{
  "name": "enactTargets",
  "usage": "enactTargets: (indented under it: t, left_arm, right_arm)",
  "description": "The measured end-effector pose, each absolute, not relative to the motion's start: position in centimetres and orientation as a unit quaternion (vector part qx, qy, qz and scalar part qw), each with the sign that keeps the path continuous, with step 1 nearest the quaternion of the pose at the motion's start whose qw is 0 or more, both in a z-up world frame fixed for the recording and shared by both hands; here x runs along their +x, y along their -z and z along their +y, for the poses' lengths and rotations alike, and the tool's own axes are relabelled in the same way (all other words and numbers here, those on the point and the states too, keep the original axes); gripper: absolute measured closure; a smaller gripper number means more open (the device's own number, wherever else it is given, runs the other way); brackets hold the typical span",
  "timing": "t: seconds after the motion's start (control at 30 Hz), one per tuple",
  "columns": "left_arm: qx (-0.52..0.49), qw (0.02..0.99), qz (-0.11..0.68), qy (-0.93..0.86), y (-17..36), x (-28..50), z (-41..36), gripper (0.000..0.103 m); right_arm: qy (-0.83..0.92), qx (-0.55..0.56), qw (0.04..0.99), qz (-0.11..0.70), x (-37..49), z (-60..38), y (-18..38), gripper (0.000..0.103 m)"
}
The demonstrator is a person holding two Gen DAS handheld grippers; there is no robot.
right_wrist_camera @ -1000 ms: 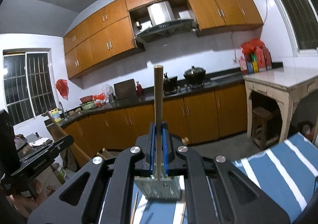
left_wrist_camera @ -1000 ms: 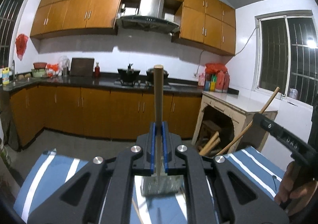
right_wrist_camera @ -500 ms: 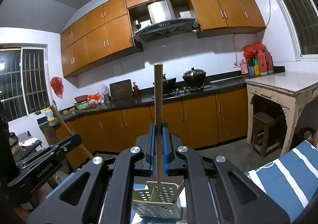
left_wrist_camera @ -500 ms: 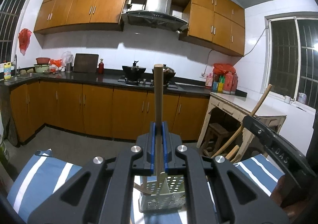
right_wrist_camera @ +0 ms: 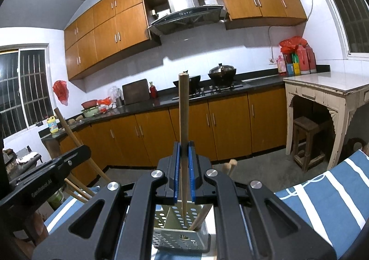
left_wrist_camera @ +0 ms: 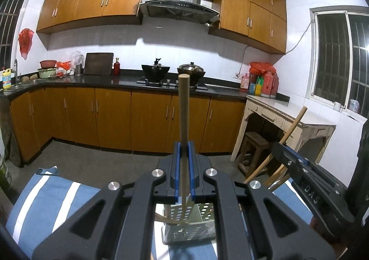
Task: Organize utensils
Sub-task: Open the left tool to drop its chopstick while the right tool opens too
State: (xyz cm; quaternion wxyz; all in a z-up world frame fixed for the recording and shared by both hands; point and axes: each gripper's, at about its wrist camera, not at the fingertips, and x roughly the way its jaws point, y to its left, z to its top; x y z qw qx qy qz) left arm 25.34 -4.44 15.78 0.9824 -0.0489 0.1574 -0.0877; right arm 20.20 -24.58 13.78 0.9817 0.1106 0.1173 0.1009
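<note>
My left gripper is shut on an upright wooden utensil handle, its lower end over a perforated metal utensil holder on the blue-and-white striped cloth. My right gripper is shut on another upright wooden handle, whose lower end reaches into the same holder. A further wooden utensil leans inside the holder. The right gripper with its handle also shows in the left wrist view, and the left gripper in the right wrist view.
A cream side table with a wooden stool under it stands to the right. Orange base cabinets and a dark counter with pots line the far wall. The grey floor lies beyond the cloth.
Both grippers have tilted and lifted, so the holder now sits lower in both views and shows more of its perforated walls. Both handles stay clamped.
</note>
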Motion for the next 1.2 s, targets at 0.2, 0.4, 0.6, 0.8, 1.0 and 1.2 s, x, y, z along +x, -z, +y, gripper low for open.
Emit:
enactTargets:
  t: [0.2,0.4,0.6,0.8,1.0,1.2]
  left_arm:
    - [-0.044,0.982,0.161,0.09,-15.7,25.6,-4.6,0.095]
    - [-0.05,0.983,0.157,0.082,-16.0,25.0,-4.0,0.085]
    - [-0.048,0.984,0.152,0.076,-16.6,23.7,-3.6,0.079]
    - [-0.047,0.985,0.149,0.07,-16.8,21.4,-3.1,0.077]
    - [-0.047,0.985,0.153,0.063,-16.4,18.6,-2.4,0.075]
    - [-0.038,0.985,0.16,0.055,-15.2,15.8,-1.7,0.074]
  right_arm:
    - [-0.103,0.102,0.982,0.123,20.2,-24.2,-13.7,0.095]
    - [-0.104,0.105,0.982,0.122,19.6,-24.7,-14.1,0.087]
    - [-0.098,0.105,0.983,0.113,18.4,-25.1,-14.8,0.076]
    - [-0.098,0.099,0.984,0.108,16.5,-25.2,-15.0,0.076]
    - [-0.096,0.099,0.984,0.11,14.4,-25.8,-14.5,0.073]
    - [-0.091,0.091,0.984,0.125,12.1,-26.5,-12.8,0.072]
